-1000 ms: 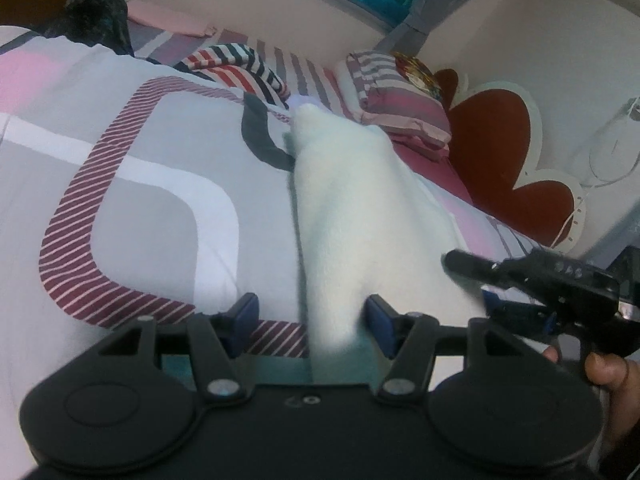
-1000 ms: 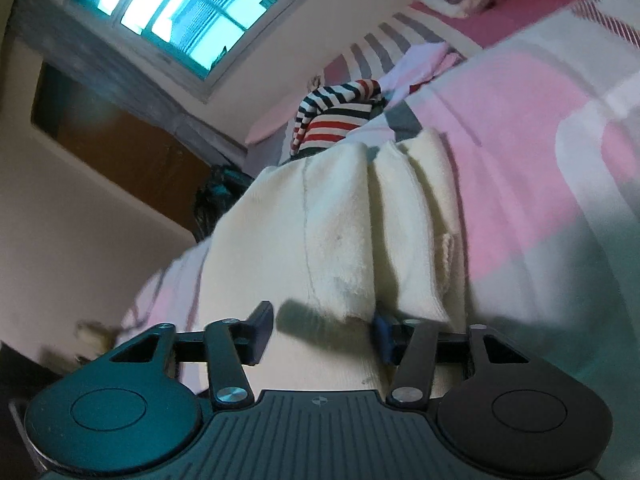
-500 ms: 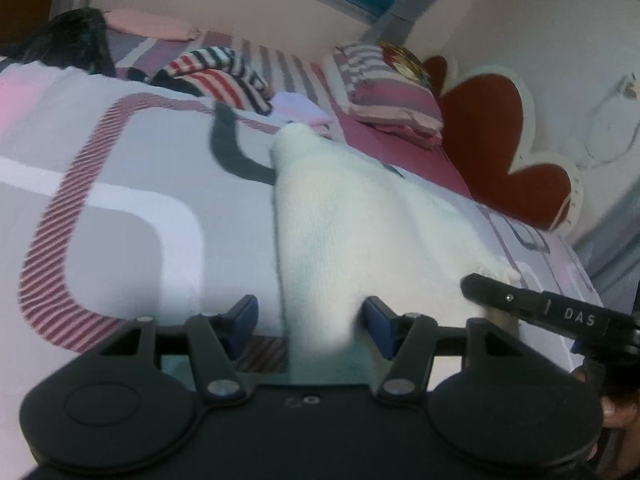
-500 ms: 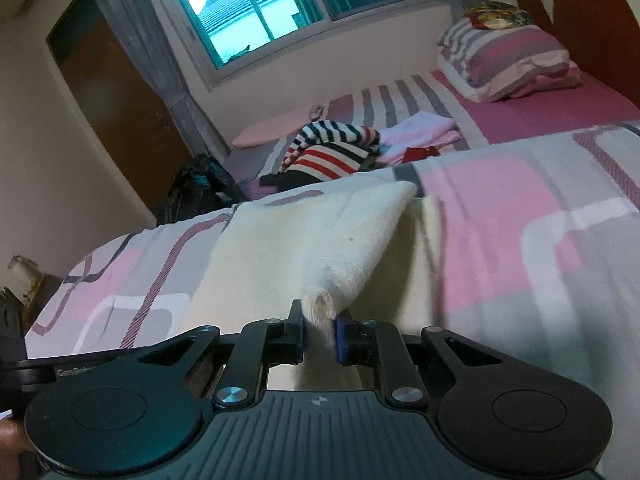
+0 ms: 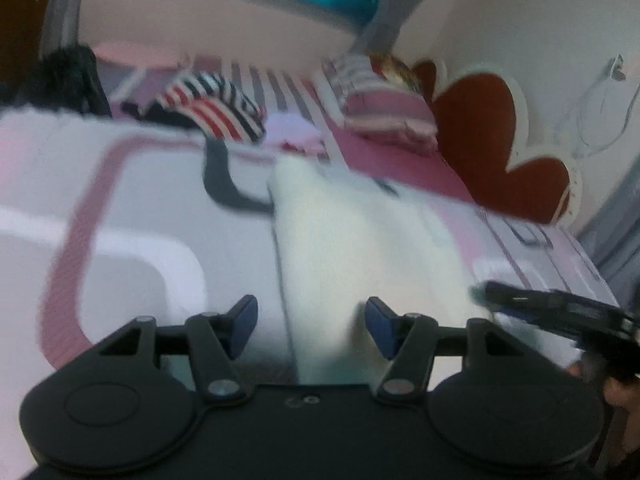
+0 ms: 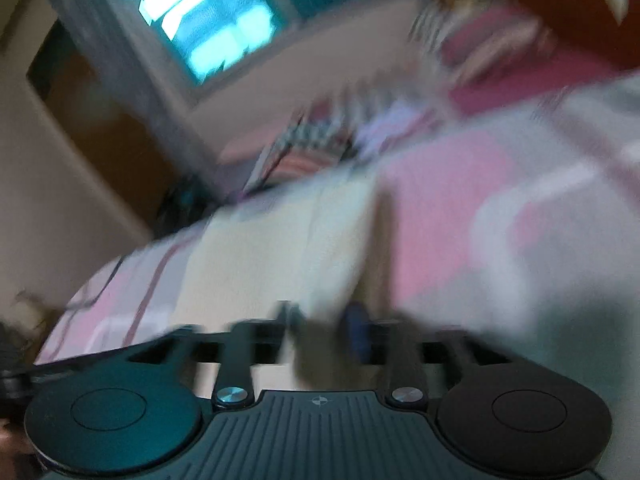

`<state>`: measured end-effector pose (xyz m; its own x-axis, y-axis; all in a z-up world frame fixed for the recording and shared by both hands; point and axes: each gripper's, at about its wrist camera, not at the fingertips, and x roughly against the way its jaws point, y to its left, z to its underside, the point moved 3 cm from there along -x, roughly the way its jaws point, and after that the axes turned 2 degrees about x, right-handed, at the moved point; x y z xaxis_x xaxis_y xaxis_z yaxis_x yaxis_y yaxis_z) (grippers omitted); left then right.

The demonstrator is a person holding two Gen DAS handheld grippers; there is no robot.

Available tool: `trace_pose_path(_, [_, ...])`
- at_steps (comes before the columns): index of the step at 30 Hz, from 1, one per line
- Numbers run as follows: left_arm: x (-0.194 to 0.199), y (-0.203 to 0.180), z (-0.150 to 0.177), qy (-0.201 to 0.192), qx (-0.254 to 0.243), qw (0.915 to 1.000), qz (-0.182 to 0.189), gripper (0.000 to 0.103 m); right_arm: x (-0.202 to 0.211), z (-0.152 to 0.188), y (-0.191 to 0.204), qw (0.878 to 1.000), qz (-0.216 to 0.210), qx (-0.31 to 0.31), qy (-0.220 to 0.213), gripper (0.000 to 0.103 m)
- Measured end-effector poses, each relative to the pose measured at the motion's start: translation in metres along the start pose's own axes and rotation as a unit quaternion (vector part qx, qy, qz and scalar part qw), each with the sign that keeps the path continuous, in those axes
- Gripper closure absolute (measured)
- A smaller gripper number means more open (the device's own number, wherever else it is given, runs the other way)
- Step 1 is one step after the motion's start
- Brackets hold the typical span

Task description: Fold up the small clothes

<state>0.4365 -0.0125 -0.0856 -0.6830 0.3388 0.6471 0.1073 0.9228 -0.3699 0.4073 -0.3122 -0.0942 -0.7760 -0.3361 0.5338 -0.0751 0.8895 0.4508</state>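
Left wrist view: we hold the left tool [image 5: 312,326] tilted down over the bed [image 5: 120,216], its blue pads [image 5: 244,316] spread apart. The near edge of the cream cloth [image 5: 360,248] lies between them, but neither pad presses on it, so the tool is released. The cloth lies flat on the bedspread, running away from us toward the pillows [image 5: 384,108]. At lower right the right tool [image 5: 480,294] reaches in level from the side, its tip at the cloth's right edge; part of a hand [image 5: 618,390] shows behind it.

Right wrist view (heavily blurred): the right tool's jaws have just been opening and stand apart, with the cloth's folded edge between them; whether the pads [image 6: 356,332] touch the cloth we cannot tell from the blur, though the gap looks loose.

Surroundings: a striped garment [image 5: 216,108] and a lilac garment [image 5: 292,130] lie beyond the cloth, well apart from it. A dark bag [image 5: 68,80] sits at the far left of the bed. A red heart-shaped headboard [image 5: 492,140] stands at the right, a window [image 6: 200,16] behind.
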Motion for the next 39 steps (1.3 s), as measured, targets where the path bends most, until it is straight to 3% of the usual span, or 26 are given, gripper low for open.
trace_pose_path(1, [0.0,0.001,-0.005,-0.005,0.002,1.0,-0.001,0.045,0.006,-0.005,0.0,1.0,-0.003,0.006,-0.014,0.055])
trace_pose_path(2, [-0.004,0.003,-0.01,-0.005,0.002,1.0,-0.001,0.045,0.007,-0.011,0.001,1.0,-0.007,0.006,-0.016,0.061])
trace_pose_path(3, [-0.008,0.002,-0.014,-0.004,0.001,1.0,-0.004,0.046,0.006,-0.016,0.006,1.0,-0.017,0.013,-0.017,0.079])
trace_pose_path(4, [-0.013,0.002,-0.016,-0.004,-0.001,0.9999,-0.009,0.046,0.001,-0.02,0.014,0.999,-0.021,0.034,-0.014,0.084])
trace_pose_path(7, [-0.037,0.001,-0.013,0.024,0.002,0.9996,-0.017,0.047,-0.026,-0.015,0.037,0.993,-0.007,0.113,0.027,0.09])
trace_pose_path(8, [-0.046,0.003,-0.009,0.041,0.006,0.999,-0.014,0.046,-0.038,-0.007,0.04,0.989,0.01,0.14,0.05,0.101])
trace_pose_path(9, [-0.05,0.005,-0.006,0.047,0.015,0.9988,-0.002,0.044,-0.05,0.002,0.037,0.983,0.042,0.163,0.069,0.103])
trace_pose_path(10, [-0.051,0.01,-0.003,0.046,0.03,0.9984,0.007,0.043,-0.053,0.005,0.034,0.981,0.056,0.175,0.057,0.103])
trace_pose_path(12, [-0.046,0.016,-0.002,0.049,0.046,0.9977,0.015,0.043,-0.051,0.0,0.026,0.988,0.057,0.128,0.061,0.103])
trace_pose_path(14, [-0.033,0.014,0.003,0.042,0.02,0.9989,0.006,0.043,-0.042,-0.002,0.03,0.987,0.071,0.132,0.054,0.103])
trace_pose_path(20, [-0.002,0.008,0.046,0.041,-0.017,0.9989,-0.013,0.044,-0.004,0.024,0.041,0.991,0.01,0.12,0.064,0.103])
trace_pose_path(23, [0.015,0.001,0.062,0.034,-0.04,0.9984,-0.021,0.045,0.002,0.055,0.048,0.983,0.039,0.15,0.095,0.103])
trace_pose_path(26, [0.03,-0.007,0.08,0.03,-0.065,0.9969,-0.032,0.044,0.017,0.079,0.047,0.981,0.05,0.166,0.082,0.103])
trace_pose_path(39, [0.055,-0.013,0.088,0.039,-0.069,0.9952,-0.057,0.044,0.034,0.092,0.056,0.979,0.077,0.167,0.085,0.103])
